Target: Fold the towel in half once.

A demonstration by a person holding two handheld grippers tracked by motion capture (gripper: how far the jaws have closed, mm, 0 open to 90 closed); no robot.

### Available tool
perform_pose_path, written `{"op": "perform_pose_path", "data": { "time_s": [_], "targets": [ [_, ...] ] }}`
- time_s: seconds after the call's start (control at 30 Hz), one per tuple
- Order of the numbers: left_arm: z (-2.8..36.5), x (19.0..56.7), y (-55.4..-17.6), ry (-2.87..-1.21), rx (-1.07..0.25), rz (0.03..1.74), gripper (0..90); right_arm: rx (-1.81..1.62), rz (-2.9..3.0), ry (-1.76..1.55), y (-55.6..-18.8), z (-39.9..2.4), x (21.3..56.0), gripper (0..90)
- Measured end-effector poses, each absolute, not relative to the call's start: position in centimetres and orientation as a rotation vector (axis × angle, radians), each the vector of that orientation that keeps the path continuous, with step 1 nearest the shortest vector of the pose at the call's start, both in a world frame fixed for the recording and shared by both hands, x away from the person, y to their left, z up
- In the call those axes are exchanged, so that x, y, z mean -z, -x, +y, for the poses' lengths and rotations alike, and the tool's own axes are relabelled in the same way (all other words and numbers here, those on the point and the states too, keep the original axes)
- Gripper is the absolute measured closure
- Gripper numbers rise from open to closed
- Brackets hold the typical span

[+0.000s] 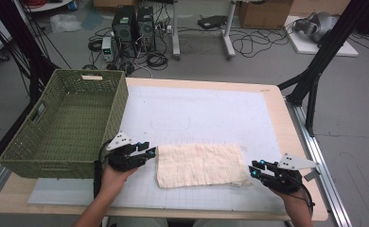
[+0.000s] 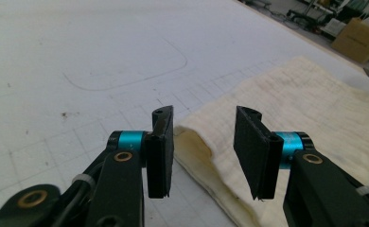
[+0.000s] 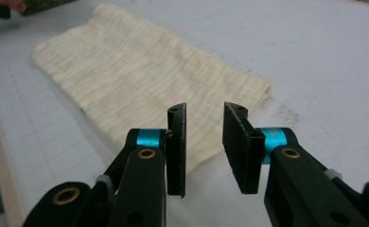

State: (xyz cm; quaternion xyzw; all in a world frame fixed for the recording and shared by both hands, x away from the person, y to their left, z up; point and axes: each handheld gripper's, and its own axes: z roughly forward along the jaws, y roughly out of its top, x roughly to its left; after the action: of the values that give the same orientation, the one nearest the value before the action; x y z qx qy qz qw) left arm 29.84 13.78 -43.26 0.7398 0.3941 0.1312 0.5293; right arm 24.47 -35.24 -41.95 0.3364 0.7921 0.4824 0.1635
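Left tool [image 2: 204, 151] agape | right tool [image 3: 204, 149] agape | folded cream waffle-weave cloth [image 1: 199, 164] lies flat between

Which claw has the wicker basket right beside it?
The left claw. It sits at the folded cloth's left end, close to the green basket's near corner. The right claw is at the cloth's opposite end, far from the basket.

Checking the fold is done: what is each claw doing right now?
Left claw: open, holding nothing, at the folded cloth's left edge.
Right claw: open, holding nothing.
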Motion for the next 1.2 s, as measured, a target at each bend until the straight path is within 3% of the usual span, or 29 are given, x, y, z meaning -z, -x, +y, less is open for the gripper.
{"op": "perform_pose_path", "data": {
  "time_s": [0.53,0.6,0.67,0.77,1.1,1.2],
  "targets": [
    [11.3,44.5,-30.7,-1.906,-0.220,0.940,66.5,-1.269,2.276,-1.001,-25.5,-33.7,42.8,65.5],
    [10.9,44.7,-30.7,-1.926,-0.237,0.943,71.7,-1.270,2.274,-1.005,-25.5,-33.8,42.7,65.5],
    [10.7,44.8,-30.9,-1.940,-0.284,0.946,84.9,-1.270,2.274,-1.001,-25.5,-33.8,42.8,65.5],
    [10.7,44.6,-31.1,-1.913,-0.326,0.955,87.7,-1.271,2.275,-0.999,-25.5,-33.6,42.8,65.5],
    [12.0,44.7,-32.2,-1.849,-0.356,1.023,86.4,-1.252,2.285,-1.007,-25.8,-32.5,43.0,64.7],
    [12.4,44.6,-32.2,-1.823,-0.366,1.030,65.7,-1.236,2.279,-1.000,-26.0,-32.1,43.0,63.3]
  ]
}}
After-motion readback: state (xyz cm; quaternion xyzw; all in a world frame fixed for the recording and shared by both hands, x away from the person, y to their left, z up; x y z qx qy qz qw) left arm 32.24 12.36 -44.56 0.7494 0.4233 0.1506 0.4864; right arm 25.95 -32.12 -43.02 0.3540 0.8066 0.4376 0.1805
